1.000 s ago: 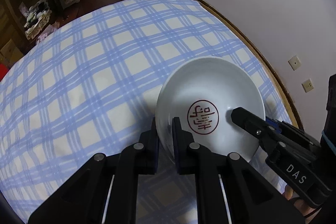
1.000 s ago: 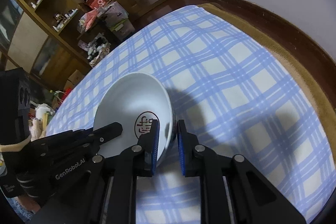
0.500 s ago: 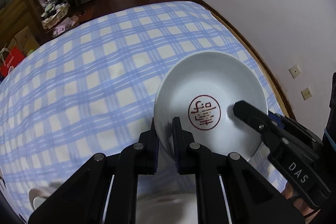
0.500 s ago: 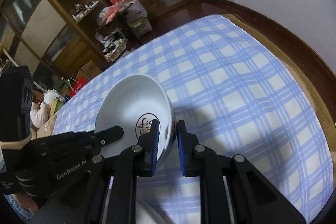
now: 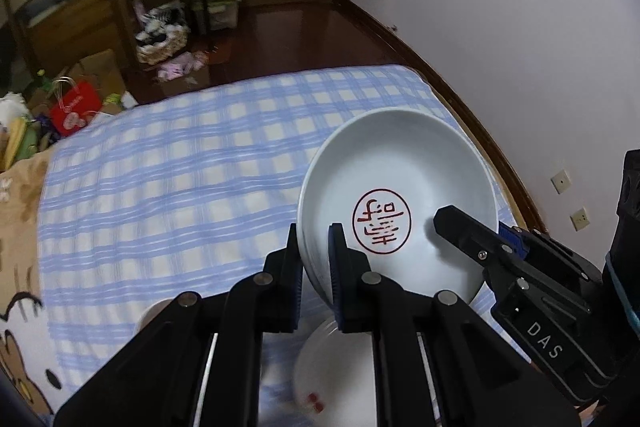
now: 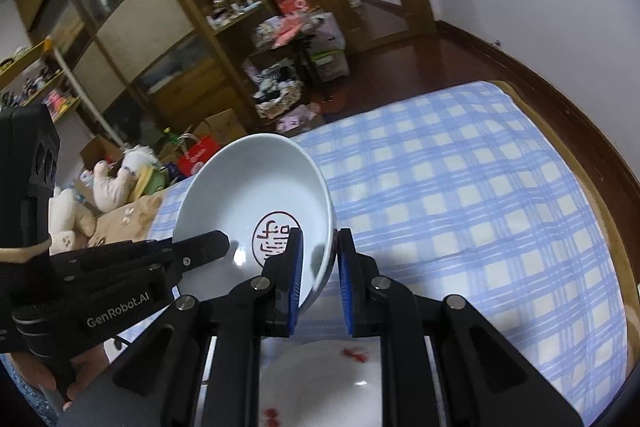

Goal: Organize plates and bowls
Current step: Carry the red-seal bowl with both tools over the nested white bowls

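Above the bed [image 5: 168,163], you hold one white bowl [image 5: 400,203] in the air with both tools. Your left gripper [image 5: 314,251] pinches the rim on one side, with one finger inside the bowl and one outside. Your right gripper [image 6: 318,263] pinches the rim on the other side the same way. Both are clenched on the bowl, and nothing else holds it up. The bowl tips a little, and the red mark [image 5: 382,221] inside shows. Right under it sits a white plate [image 6: 332,383] with small red spots. I think the bowl is meant to go down onto that plate or near it. Here is what could go wrong. The rim is smooth and thin, so it may slip if you squeeze too softly. If you pull your hands apart, one side may pop free and the bowl will swing. If it drops, it could hit the plate and chip. If you let go too high, it could bounce on the soft bed and roll.
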{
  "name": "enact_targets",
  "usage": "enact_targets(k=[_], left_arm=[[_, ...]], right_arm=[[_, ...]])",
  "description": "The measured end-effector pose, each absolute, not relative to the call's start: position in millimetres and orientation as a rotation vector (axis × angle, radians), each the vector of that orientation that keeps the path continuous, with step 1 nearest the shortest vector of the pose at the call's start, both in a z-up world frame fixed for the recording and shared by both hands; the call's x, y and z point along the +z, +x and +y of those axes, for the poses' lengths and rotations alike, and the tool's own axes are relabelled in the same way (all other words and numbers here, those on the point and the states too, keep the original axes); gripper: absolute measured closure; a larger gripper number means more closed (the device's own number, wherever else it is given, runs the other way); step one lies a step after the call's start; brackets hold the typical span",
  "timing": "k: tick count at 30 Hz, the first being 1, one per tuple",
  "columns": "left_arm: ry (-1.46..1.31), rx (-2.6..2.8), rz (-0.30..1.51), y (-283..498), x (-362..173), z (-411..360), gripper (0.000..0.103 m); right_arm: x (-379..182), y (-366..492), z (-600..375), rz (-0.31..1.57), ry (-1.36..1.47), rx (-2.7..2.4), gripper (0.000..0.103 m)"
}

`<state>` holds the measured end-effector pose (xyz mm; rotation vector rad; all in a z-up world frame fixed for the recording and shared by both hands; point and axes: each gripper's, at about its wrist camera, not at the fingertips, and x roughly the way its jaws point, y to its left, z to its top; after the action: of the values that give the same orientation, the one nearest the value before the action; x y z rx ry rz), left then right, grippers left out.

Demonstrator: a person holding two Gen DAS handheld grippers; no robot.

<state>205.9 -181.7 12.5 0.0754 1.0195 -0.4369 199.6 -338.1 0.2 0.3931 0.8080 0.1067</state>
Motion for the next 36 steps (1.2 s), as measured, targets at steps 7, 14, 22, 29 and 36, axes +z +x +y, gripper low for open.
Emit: enact_targets(k=[7, 14, 22, 29, 36], left_arm=[[0.045, -0.395, 0.988, 174.1, 43.6, -130.0, 0.091], [0.022, -0.369, 0.991, 147.0, 47.7, -94.3, 0.091], [-0.023, -0.35, 1.012, 131.3, 33.5, -63.1, 0.091], [-0.027, -0.325, 1.032, 136.1, 17.4, -47.5, 0.091], [-0.048, -0.304, 1.071, 146.5, -8.2, -36.2, 0.091]], right_arm=[[29.4, 178.2, -291.9, 0.793, 0.335, 0.168, 0.085], [48.1, 154.5, -260.0, 0.772, 0.318, 0.2, 0.085], [35.2, 144.4, -232.8, 0.805, 0.323, 0.233, 0.085], [17.8, 152.6, -216.5, 0.847, 0.315, 0.253, 0.085], [-3.7, 165.3, -205.2, 0.896, 0.308, 0.262, 0.084]])
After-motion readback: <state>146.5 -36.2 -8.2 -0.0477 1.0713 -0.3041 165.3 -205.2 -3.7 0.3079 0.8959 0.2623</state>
